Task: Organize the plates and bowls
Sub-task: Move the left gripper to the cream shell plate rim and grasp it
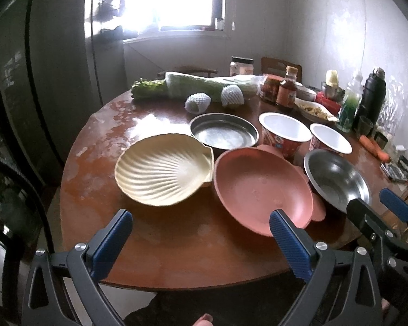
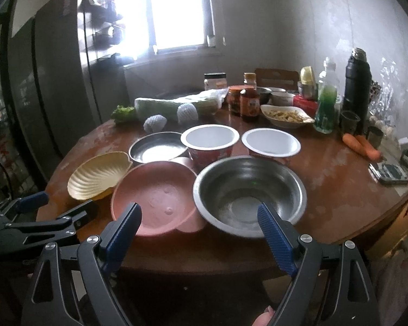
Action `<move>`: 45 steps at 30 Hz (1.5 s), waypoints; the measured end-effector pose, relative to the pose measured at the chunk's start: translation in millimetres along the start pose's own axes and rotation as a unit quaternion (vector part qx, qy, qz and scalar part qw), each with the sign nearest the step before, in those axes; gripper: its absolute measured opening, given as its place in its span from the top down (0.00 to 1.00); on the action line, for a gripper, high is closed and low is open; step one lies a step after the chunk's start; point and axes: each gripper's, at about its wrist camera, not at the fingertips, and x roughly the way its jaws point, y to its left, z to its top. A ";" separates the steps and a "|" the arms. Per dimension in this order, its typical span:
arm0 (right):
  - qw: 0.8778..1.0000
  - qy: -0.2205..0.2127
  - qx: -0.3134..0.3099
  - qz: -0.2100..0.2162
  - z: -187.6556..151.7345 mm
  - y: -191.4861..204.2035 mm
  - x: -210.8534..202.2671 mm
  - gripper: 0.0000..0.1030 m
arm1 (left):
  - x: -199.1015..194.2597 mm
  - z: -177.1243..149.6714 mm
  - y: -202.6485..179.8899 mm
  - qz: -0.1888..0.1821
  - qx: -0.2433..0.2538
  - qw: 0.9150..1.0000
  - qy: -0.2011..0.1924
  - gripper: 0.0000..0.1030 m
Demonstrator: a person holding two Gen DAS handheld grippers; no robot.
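Note:
On the round wooden table (image 1: 176, 244) lie a cream shell-shaped plate (image 1: 164, 169) (image 2: 99, 175), a pink plate (image 1: 263, 187) (image 2: 155, 194), a flat steel pan (image 1: 223, 133) (image 2: 157, 146), a deep steel bowl (image 1: 337, 179) (image 2: 249, 193) and two red paper bowls with white insides (image 1: 284, 129) (image 1: 330, 138) (image 2: 210, 138) (image 2: 270, 141). My left gripper (image 1: 201, 224) is open and empty, near the table's front edge before the shell and pink plates. My right gripper (image 2: 200, 218) is open and empty, in front of the pink plate and steel bowl.
Behind the dishes lie wrapped greens (image 1: 193, 85), two netted fruits (image 1: 197, 103), sauce jars (image 1: 285, 89), a food dish (image 2: 285, 115), a green bottle (image 2: 326, 100), a black flask (image 2: 357, 81), carrots (image 2: 361, 144) and a phone (image 2: 391, 172). A fridge (image 1: 40, 81) stands at the left.

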 end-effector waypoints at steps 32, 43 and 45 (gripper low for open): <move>0.976 0.118 -0.114 0.142 66.5 120.2 157.4 0.25 | 66.7 12.5 102.2 0.017 -0.090 0.993 0.078 0.03; 0.973 0.151 -0.114 0.133 66.2 125.2 196.2 0.53 | 88.2 21.6 105.7 0.010 -0.100 0.990 0.094 0.24; 0.972 0.153 -0.118 0.134 65.3 126.2 198.9 0.58 | 91.7 22.6 105.5 0.006 -0.103 0.990 0.098 0.27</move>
